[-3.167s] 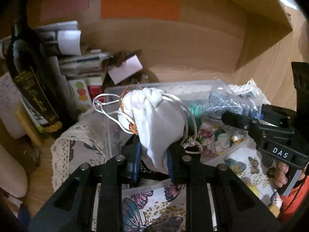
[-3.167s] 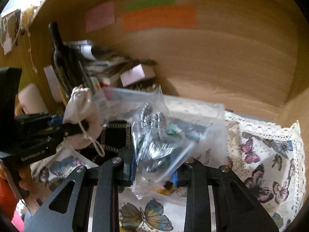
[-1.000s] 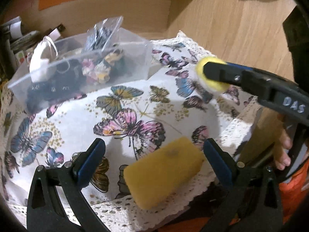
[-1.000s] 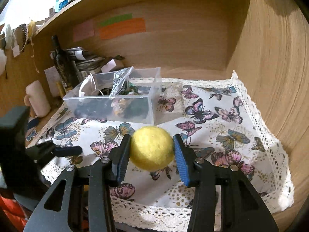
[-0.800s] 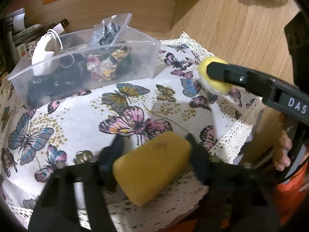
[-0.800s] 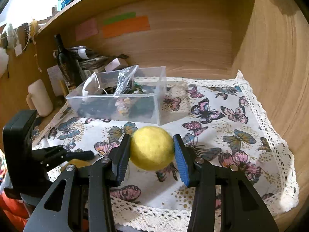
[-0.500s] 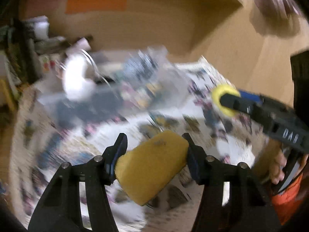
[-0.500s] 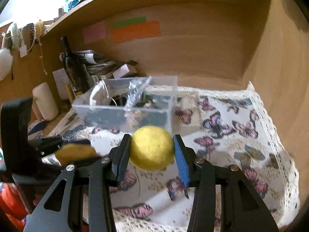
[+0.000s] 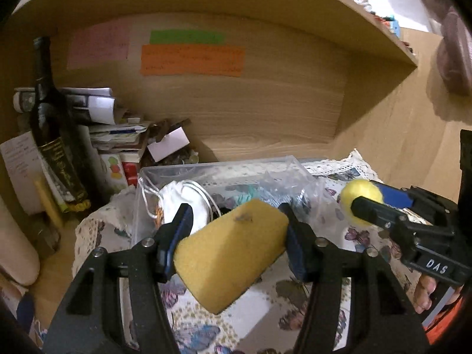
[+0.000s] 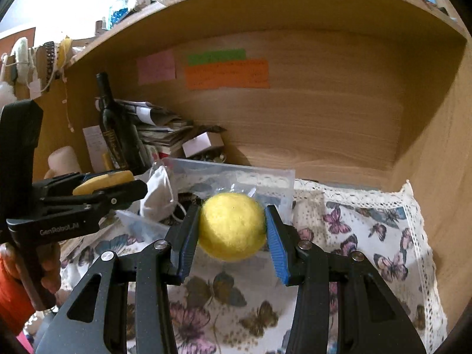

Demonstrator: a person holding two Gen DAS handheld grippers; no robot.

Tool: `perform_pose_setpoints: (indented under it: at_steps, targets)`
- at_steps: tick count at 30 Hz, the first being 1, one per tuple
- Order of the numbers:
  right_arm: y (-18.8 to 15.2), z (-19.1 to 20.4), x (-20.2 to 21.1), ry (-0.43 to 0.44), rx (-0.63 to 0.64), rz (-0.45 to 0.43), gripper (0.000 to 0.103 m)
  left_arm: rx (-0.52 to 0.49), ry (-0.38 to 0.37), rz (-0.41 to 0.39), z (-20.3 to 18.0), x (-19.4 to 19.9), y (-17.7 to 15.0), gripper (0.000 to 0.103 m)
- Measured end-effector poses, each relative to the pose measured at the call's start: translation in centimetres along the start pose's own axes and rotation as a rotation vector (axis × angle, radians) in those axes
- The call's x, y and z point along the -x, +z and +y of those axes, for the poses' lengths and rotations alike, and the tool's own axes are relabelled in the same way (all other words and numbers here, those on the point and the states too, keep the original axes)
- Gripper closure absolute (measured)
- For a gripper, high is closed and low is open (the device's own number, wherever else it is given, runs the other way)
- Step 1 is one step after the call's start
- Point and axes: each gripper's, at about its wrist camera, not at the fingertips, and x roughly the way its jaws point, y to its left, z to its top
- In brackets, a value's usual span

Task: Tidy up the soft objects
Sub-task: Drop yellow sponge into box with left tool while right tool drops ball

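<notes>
My left gripper (image 9: 236,236) is shut on a yellow sponge block (image 9: 230,253) and holds it above the butterfly cloth (image 9: 253,318), just in front of the clear plastic box (image 9: 224,168). My right gripper (image 10: 231,230) is shut on a yellow felt ball (image 10: 231,227), also raised in front of the box (image 10: 230,174). The box holds a white drawstring pouch (image 9: 183,200), a plastic bag (image 9: 295,191) and other soft items. The ball also shows in the left wrist view (image 9: 358,197), and the sponge in the right wrist view (image 10: 103,184).
A dark wine bottle (image 9: 53,135) stands at the left beside stacked papers and booklets (image 9: 115,126). The wooden back wall carries pink, green and orange notes (image 9: 191,59). A wooden side wall (image 10: 442,153) closes the right. A cream cylinder (image 10: 63,156) stands far left.
My left gripper closed on the sponge and lifted it off the cloth toward the box. My right gripper kept the ball and also rose toward the box.
</notes>
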Motion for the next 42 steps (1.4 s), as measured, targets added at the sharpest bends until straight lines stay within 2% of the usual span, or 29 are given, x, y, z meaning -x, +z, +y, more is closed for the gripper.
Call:
perform_pose_setpoints:
  at_steps: [9,14,17,19,22,27,31,36,42]
  targets:
    - [-0.3,-0.9,-5.2,-0.014,0.000,0.105,0.062,-0.042,0.031,0.109,-0.3,-6.6,0.2,0.045]
    - [-0.8,-1.2,-7.0,-0.014,-0.004,0.153,0.062,-0.070,0.045,0.155,-0.7,-9.0,-0.2,0.045]
    - [-1.3,-1.3,-7.7,-0.012,0.006,0.174,0.061,-0.084,0.046,0.186,-0.7,-9.7,-0.5,0.037]
    - [-1.2,-1.2,-7.7,-0.014,0.009,0.171,0.057,-0.083,0.045,0.191,-0.6,-9.5,-0.6,0.027]
    - [-1.0,-1.2,-7.3,-0.014,0.008,0.165,0.050,-0.070,0.020,0.165,-0.6,-8.0,-0.4,0.020]
    - [-0.7,-1.1,-5.6,-0.001,0.001,0.127,0.049,-0.081,0.009,0.081,-1.2,-4.4,0.3,0.018]
    - [0.1,-0.7,-2.9,-0.001,0.002,0.062,0.048,-0.074,0.000,0.002,-1.4,-0.9,0.7,0.015]
    - [0.9,0.0,1.4,-0.005,0.004,-0.039,0.038,-0.070,0.006,-0.108,-1.5,3.8,0.6,0.013]
    - [1.3,1.5,5.5,-0.011,0.009,-0.155,0.021,-0.081,0.024,-0.211,-2.0,8.0,0.0,0.005]
